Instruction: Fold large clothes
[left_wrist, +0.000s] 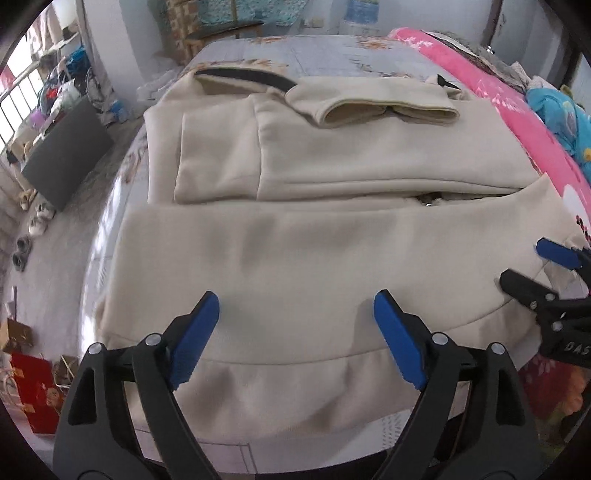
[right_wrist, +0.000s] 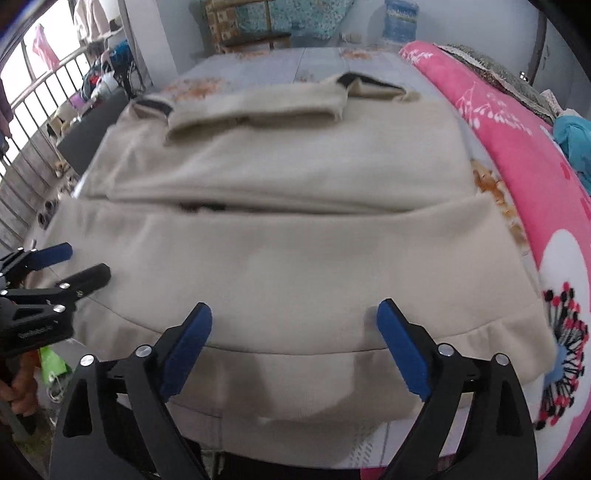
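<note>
Over the near hem of the soft, thick beige garment (left_wrist: 314, 258), folded into a rough rectangle, the left gripper (left_wrist: 295, 306) and right gripper (right_wrist: 293, 314) hang with blue-padded jaws spread wide and empty.

Each hand-held gripper (left_wrist: 295, 306) has black plastic arms, silver rivets and ridged blue pads (left_wrist: 399, 343).

Home bedroom, bed (left_wrist: 332, 51) with floral sheet, pink quilt (right_wrist: 517, 147), shoes (left_wrist: 37, 221) on floor
</note>
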